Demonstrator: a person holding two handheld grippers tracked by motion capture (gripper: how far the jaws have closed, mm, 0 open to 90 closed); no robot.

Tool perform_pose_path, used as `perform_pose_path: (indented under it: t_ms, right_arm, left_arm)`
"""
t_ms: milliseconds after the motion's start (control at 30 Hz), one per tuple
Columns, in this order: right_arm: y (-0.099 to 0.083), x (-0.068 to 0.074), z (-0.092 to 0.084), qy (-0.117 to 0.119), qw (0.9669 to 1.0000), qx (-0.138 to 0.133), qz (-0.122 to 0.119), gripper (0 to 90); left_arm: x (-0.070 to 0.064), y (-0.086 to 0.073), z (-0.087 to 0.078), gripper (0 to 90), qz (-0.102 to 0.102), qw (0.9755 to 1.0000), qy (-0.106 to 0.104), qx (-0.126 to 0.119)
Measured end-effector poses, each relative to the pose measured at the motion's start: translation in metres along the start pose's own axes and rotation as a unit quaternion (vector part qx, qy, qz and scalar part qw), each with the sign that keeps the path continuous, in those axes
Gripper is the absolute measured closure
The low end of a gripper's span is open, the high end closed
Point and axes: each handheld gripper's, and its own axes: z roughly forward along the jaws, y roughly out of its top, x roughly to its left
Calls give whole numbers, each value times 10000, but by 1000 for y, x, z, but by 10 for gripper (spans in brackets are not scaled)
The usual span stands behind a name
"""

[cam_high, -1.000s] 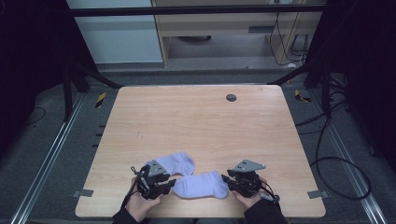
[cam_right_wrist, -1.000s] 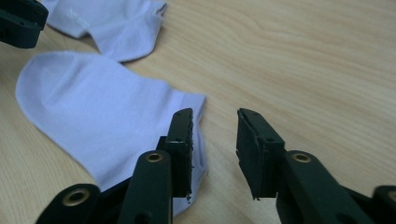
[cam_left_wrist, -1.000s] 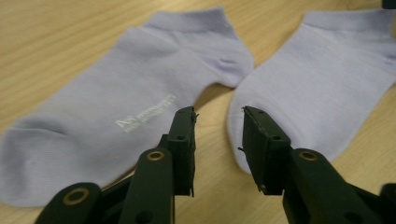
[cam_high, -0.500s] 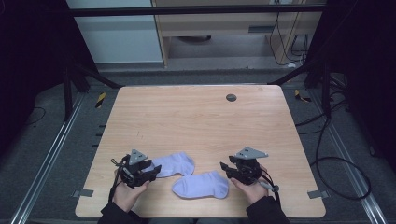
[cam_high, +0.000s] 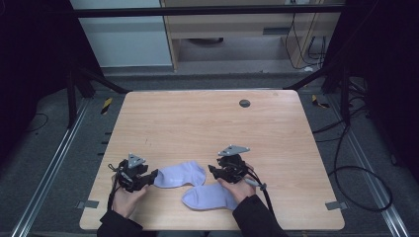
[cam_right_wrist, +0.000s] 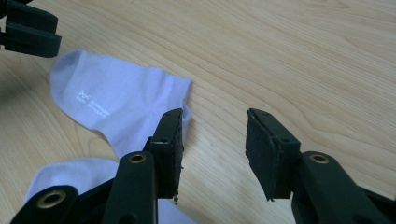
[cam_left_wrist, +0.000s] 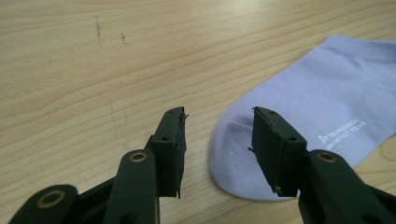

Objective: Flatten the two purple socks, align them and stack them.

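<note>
Two lavender socks lie flat on the wooden table (cam_high: 207, 123) near its front edge. The upper sock (cam_high: 180, 175) points its toe left; the lower sock (cam_high: 210, 196) lies just in front of it to the right. My left gripper (cam_high: 149, 177) stands open at the upper sock's toe (cam_left_wrist: 303, 107); its jaws have just been closing a little and the toe's tip lies on the table between them, unpressed. My right gripper (cam_high: 212, 172) is open at that sock's cuff (cam_right_wrist: 116, 102); its jaws have also just been closing, with bare wood between them. The lower sock (cam_right_wrist: 74, 182) lies beside its left jaw.
A small dark round grommet (cam_high: 244, 103) sits in the tabletop at the back right. Dark floor, metal rails and cables surround the table. The left gripper's jaws (cam_right_wrist: 28, 28) appear at the top left of the right gripper view.
The left gripper has drawn back to the left, to the upper sock's toe. The right gripper has moved left and farther up the table, from the lower sock to the upper sock's cuff.
</note>
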Motion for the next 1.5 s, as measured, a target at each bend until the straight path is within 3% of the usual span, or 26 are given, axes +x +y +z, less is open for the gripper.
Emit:
perform_pose_path:
  t_ms: [300,500,700,833,933,1133,1300,1500]
  right_arm:
    - [8,22,37,-79,9993,334,-128,609]
    - [3,25,52,-197,9982,538,-159,646]
    - [-1,25,59,-241,9979,596,-112,732]
    - [-1,26,57,-190,9979,609,-137,854]
    - [0,26,54,-164,9986,490,-133,863]
    - [9,22,37,-60,9997,216,-63,864]
    - [15,18,19,-30,9999,93,-115,864]
    - [10,13,-7,-103,9995,91,-270,864]
  left_arm:
    - [2,-6,11,639,75,9994,-39,347]
    - [0,-7,16,695,83,9988,-122,458]
    - [-3,-7,16,813,116,9985,-203,504]
    - [-5,-5,16,865,95,9984,-201,520]
    - [-4,-4,15,871,48,9986,-238,478]
    - [-6,3,0,872,-66,9991,-399,100]
    - [-16,10,-13,872,-41,9983,-567,-125]
    - [-33,13,-19,872,52,9968,-778,-155]
